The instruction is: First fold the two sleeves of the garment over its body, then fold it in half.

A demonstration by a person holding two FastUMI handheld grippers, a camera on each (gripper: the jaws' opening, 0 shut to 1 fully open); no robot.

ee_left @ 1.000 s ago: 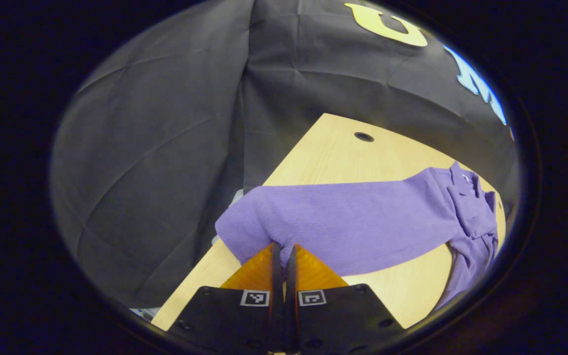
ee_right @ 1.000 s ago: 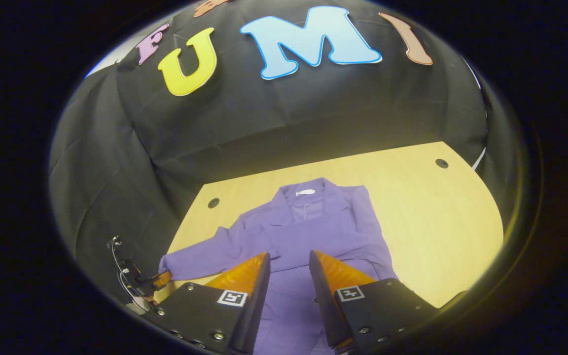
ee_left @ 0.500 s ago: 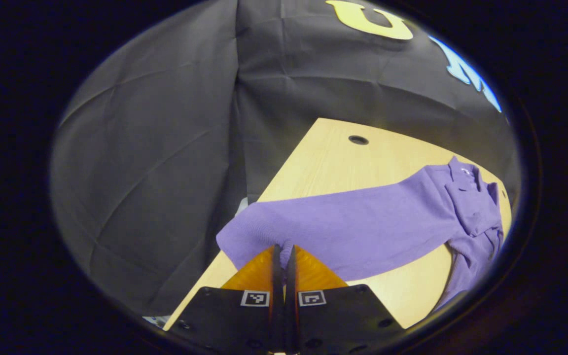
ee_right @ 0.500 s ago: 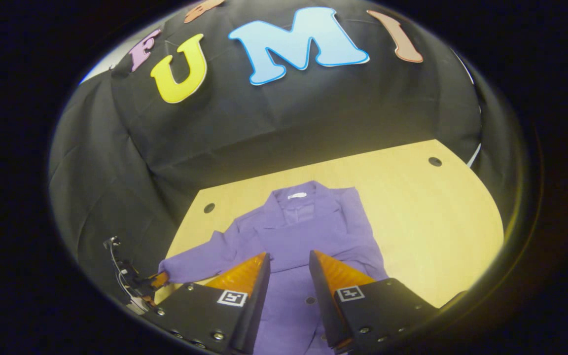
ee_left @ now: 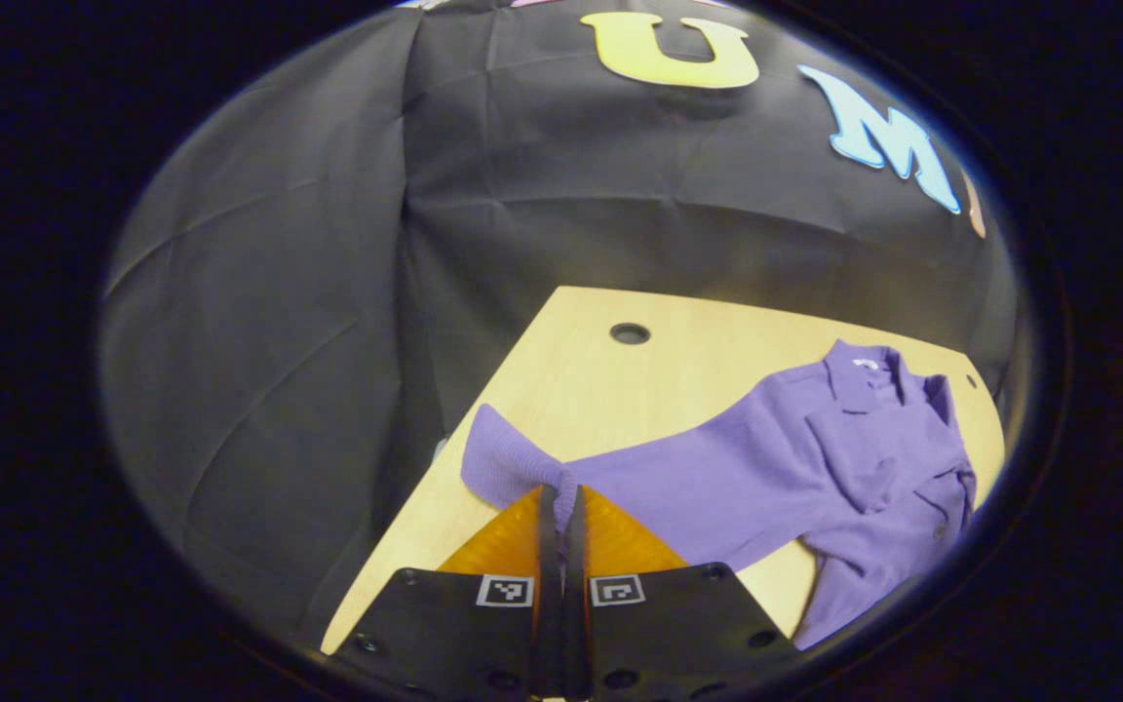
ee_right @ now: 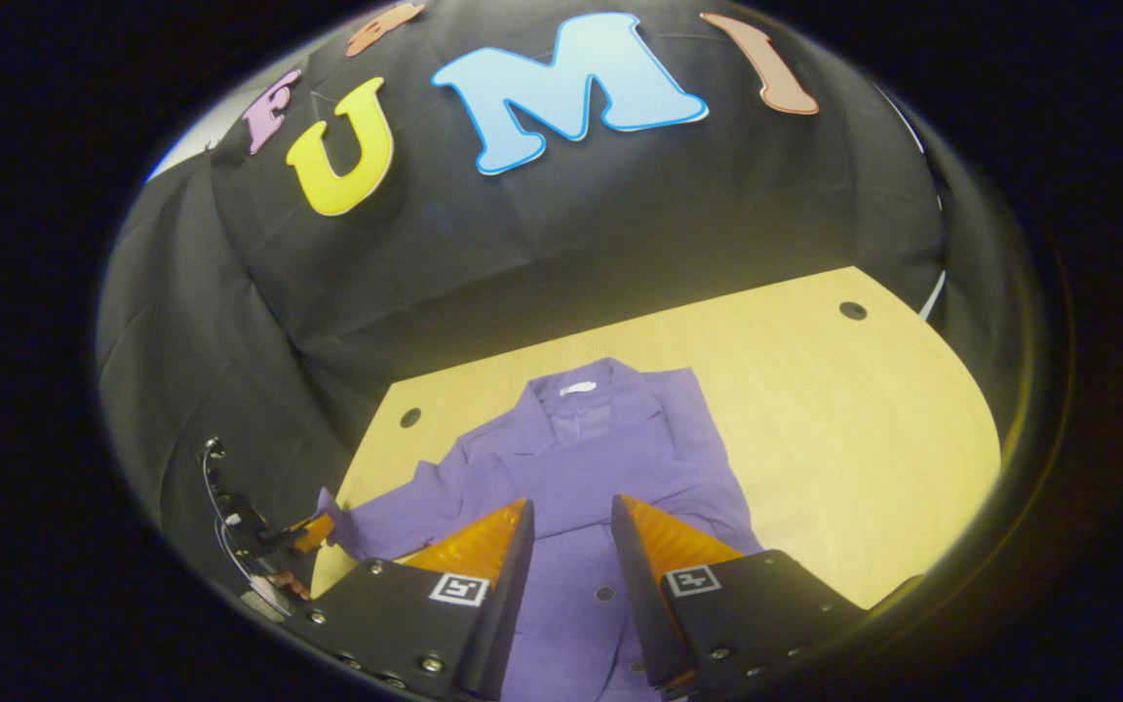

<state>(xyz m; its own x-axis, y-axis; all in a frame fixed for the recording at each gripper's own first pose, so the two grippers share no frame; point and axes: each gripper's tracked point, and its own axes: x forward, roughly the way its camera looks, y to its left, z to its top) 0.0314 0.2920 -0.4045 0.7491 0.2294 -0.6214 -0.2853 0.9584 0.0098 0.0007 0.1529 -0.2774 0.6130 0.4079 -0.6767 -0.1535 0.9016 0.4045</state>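
The garment (ee_right: 581,487) is a purple collared shirt of ribbed knit, lying face up on the pale wooden desk (ee_right: 844,429) with its collar toward the desk's far edge and a small white label showing inside the neck; a row of small buttons runs down its front toward the near edge. In the right gripper view one sleeve already lies folded across the chest, while the other sleeve (ee_left: 678,478) stretches out from the shoulder toward the desk's left edge; its cuff (ee_left: 503,466) ends close to that edge. The left tool (ee_left: 561,497) is closed tight on the sleeve just behind the cuff, both fingers pressing the cloth between them (the cuff bunches up and stands a little above the desk beyond the fingertips); from the right gripper view the same tool shows near the desk's near left corner, held in a hand (ee_right: 279,575), with the sleeve end pinched in it. The right tool (ee_right: 571,522) stands with its fingers moderately apart above the lower front of the shirt, holding nothing; whether its tips touch the cloth cannot be told. Round holes (ee_right: 852,310) sit near the desk's far corners.
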